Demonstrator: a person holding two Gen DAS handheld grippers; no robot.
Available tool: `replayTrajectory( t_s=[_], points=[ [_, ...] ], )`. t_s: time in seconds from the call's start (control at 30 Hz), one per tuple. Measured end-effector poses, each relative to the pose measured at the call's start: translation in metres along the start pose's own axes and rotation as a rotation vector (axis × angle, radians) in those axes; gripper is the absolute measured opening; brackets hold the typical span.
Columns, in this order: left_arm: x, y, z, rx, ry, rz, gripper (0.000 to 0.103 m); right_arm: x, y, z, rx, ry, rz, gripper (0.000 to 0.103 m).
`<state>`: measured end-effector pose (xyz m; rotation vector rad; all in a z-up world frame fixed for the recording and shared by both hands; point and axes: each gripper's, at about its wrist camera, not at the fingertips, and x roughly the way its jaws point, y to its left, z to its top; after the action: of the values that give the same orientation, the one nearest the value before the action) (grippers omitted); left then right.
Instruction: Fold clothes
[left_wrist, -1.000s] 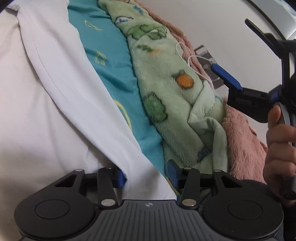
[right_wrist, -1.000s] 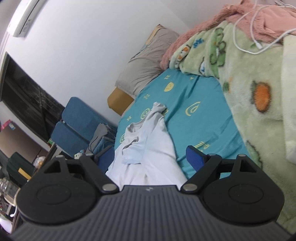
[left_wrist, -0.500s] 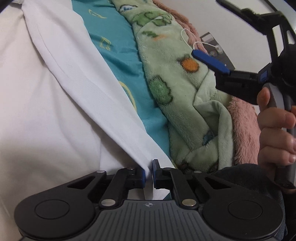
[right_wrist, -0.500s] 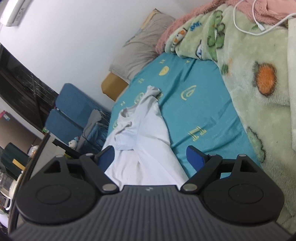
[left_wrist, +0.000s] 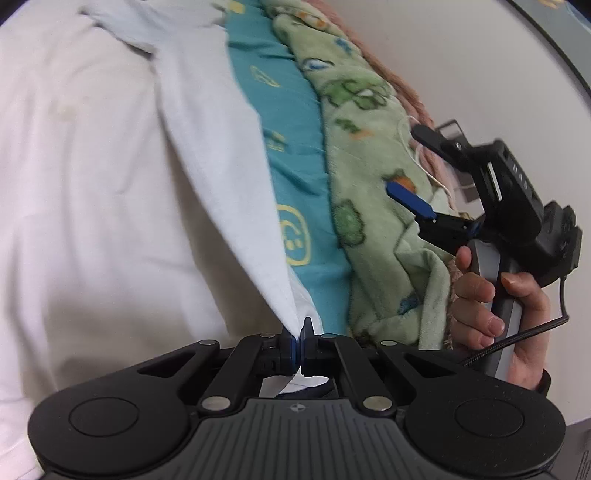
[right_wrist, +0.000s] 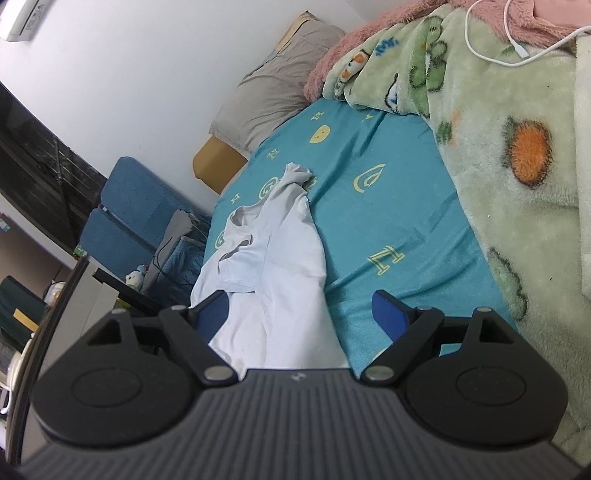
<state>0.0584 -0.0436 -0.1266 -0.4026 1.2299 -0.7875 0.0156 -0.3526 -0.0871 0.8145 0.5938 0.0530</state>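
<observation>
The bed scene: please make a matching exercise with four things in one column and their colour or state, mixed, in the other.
Things:
1. left tongs
2. right tongs
3. bed sheet
4. cable

States:
a. white, lying on the blankets
b. teal with yellow symbols
c. shut on the white shirt
d. open, nothing between

Pairs: 1-c, 2-d, 3-b, 4-a

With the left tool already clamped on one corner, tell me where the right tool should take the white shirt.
Take the white shirt at its near hem, the edge lying just ahead of the open right tool, probably coming in low from the teal sheet side. That edge lies flat and free there. The left tool pinches the other bottom corner, so matching grips would let the shirt lift evenly.
</observation>
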Motion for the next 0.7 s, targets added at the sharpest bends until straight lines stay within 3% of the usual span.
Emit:
replayTrajectory(
  t_s=[0.13,0.27,0.33,0.4,0.47,0.53,0.7],
  points=[
    [-0.023,0.016,-0.004,-0.039,-0.011,0.071,0.002,0.003,0.005,-0.001,-0.013,0.012,-0.001,0.087],
    [-0.011,0.025,-0.013,-0.025,0.026,0.24,0.002,0.006,0.009,-0.004,-0.027,0.027,-0.018,0.087],
    [-0.006,0.027,-0.014,-0.005,0.043,0.271,0.002,0.007,0.012,-0.006,-0.035,0.037,-0.023,0.087],
    [-0.006,0.03,-0.013,-0.002,0.046,0.283,0.01,0.007,0.014,-0.007,-0.043,0.042,-0.026,0.086],
    [-0.016,0.034,-0.003,-0.025,0.015,0.269,0.041,0.007,0.017,-0.008,-0.055,0.036,-0.038,0.086],
    [-0.027,0.039,0.013,-0.038,-0.033,0.251,0.052,0.008,0.019,-0.009,-0.067,0.028,-0.054,0.086],
    [-0.034,0.062,0.089,-0.057,-0.204,0.349,0.073,0.024,0.024,-0.006,-0.08,0.003,-0.077,0.086]
  ],
)
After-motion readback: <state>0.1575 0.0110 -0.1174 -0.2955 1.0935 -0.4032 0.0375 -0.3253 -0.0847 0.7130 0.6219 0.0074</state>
